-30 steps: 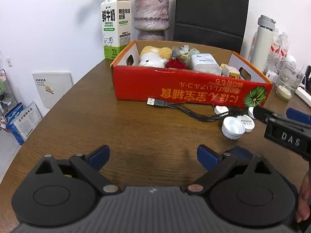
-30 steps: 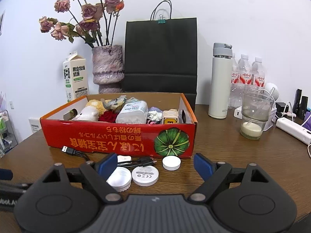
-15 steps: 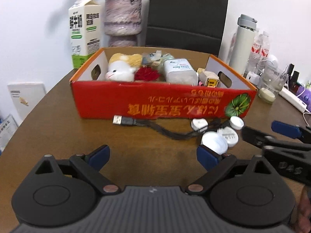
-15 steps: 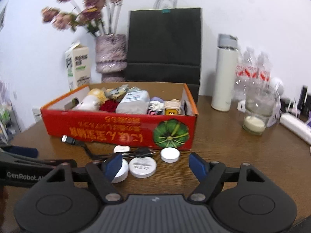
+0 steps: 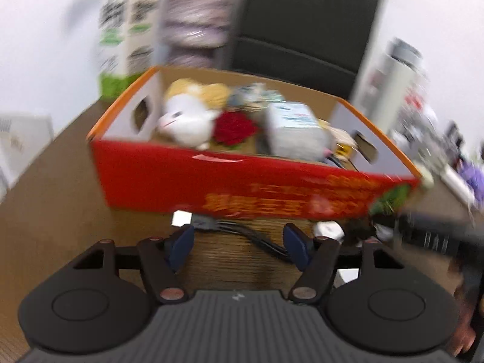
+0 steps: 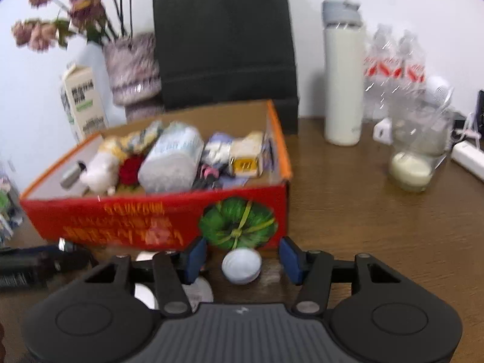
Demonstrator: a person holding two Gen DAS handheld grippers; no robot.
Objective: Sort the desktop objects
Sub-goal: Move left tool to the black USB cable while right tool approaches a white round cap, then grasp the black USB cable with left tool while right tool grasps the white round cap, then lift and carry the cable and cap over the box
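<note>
Right gripper [image 6: 242, 255] is low over the wooden table [image 6: 378, 227], jaws just closing in, now mid-width w/ a small white round cap [image 6: 241, 265] lying btwn the blue pads [image 6: 195, 257], not touching either; nothing gripped. Two more white discs [image 6: 198, 292] sit partly hidden under its left finger. Left gripper [image 5: 239, 246] also has jaws just narrowing, approx half open, straddling a black USB cable [image 5: 242, 234] on the table, pads clear of it; cable's plug end [image 5: 201, 222] is just in front of the left pad. Just beyond both: red cardboard box [image 6: 136, 220] w/ pumpkin print, holding a white plush toy [image 5: 187, 121], red flower [image 5: 233, 127], tissue pack [image 6: 172, 160] & other bits. Behind: milk carton [image 6: 83, 99], vase [image 6: 133, 66], black paper bag [image 6: 224, 39], white flask [image 6: 343, 75]. Left view is blurred.
</note>
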